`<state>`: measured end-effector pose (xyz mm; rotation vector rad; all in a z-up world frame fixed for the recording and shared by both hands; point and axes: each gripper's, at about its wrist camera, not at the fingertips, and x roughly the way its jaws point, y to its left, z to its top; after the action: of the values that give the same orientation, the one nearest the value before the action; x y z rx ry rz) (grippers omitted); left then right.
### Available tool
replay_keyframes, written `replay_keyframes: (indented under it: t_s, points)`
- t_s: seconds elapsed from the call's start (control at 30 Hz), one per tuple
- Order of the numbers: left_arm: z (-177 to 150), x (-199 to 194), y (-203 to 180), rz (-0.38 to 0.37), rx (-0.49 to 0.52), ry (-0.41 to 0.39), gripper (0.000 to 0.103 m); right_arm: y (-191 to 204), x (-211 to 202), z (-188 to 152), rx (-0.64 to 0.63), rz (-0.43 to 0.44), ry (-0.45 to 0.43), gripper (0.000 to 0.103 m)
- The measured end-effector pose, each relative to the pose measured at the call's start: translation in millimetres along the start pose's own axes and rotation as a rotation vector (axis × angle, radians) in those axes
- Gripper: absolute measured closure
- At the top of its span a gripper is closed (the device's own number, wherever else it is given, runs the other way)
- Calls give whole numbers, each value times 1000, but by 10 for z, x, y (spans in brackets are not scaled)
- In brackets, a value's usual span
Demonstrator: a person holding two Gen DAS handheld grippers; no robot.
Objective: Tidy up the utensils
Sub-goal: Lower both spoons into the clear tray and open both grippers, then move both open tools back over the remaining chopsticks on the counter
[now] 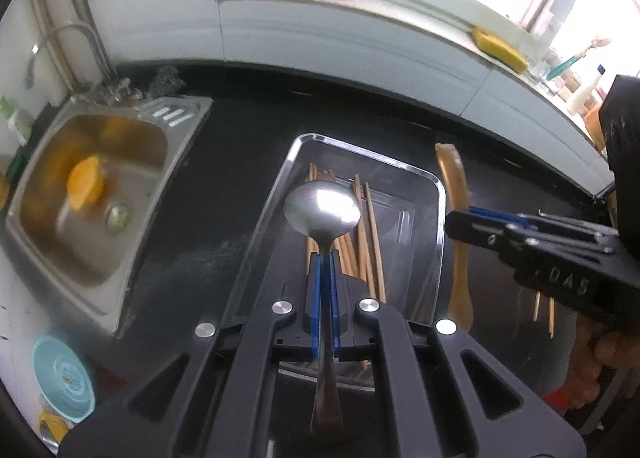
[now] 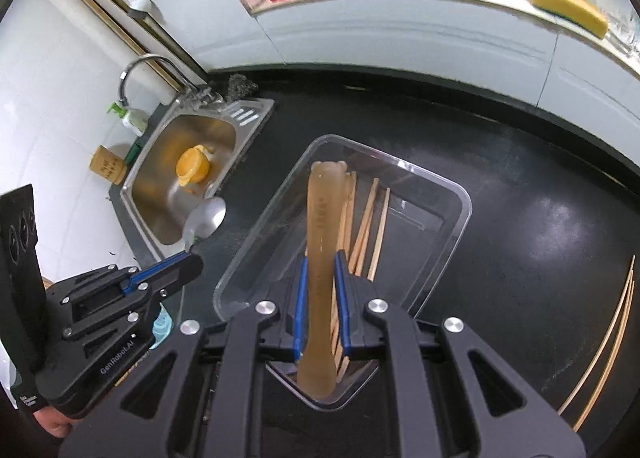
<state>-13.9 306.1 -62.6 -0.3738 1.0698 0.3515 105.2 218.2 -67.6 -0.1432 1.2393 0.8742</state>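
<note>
My left gripper (image 1: pixel 324 258) is shut on the neck of a metal spoon (image 1: pixel 322 209), bowl forward, above a clear plastic tray (image 1: pixel 439 193) holding several wooden chopsticks (image 1: pixel 370 242). My right gripper (image 2: pixel 320 258) is shut on a tan translucent spatula (image 2: pixel 323 225), held over the same tray (image 2: pixel 460 225) and its chopsticks (image 2: pixel 370 225). In the left wrist view the right gripper (image 1: pixel 454 223) and spatula (image 1: pixel 454 177) sit just right of the tray. In the right wrist view the left gripper (image 2: pixel 192 254) and spoon (image 2: pixel 206 217) hover left of the tray, near the sink.
A steel sink (image 2: pixel 160 234) with an orange bowl (image 2: pixel 193 167) lies at the left, faucet (image 2: pixel 136 73) behind it. Loose chopsticks (image 2: pixel 608 342) lie on the black counter (image 2: pixel 520 185) at right. A yellow sponge (image 2: pixel 566 5) rests on the sill. A blue dish (image 1: pixel 64 378) is at lower left.
</note>
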Motion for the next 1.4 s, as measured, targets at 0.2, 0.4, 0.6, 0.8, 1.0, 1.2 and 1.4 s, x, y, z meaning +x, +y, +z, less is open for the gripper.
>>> replay_keyframes:
  t_s: [0.2, 0.4, 0.6, 0.8, 1.0, 1.2, 1.4]
  points:
    - [99, 365, -12, 0, 5, 50, 99, -159, 316, 93, 9, -31, 58, 89]
    - [215, 805, 56, 5, -26, 112, 99, -345, 682, 170, 21, -60, 101, 89]
    - [299, 944, 43, 20, -12, 129, 99, -467, 888, 162, 41, -55, 143, 89]
    - [298, 1027, 29, 32, 9, 133, 99, -499, 966, 174, 39, -49, 163, 89]
    - [267, 830, 91, 123, 0, 49, 11, -725, 519, 103, 69, -120, 30, 30]
    - [151, 571, 57, 117, 8, 15, 11, -1125, -171, -235, 138, -147, -98, 30]
    - [-50, 419, -230, 109, 42, 4, 10, -1539, -663, -732, 177, -236, -178, 29]
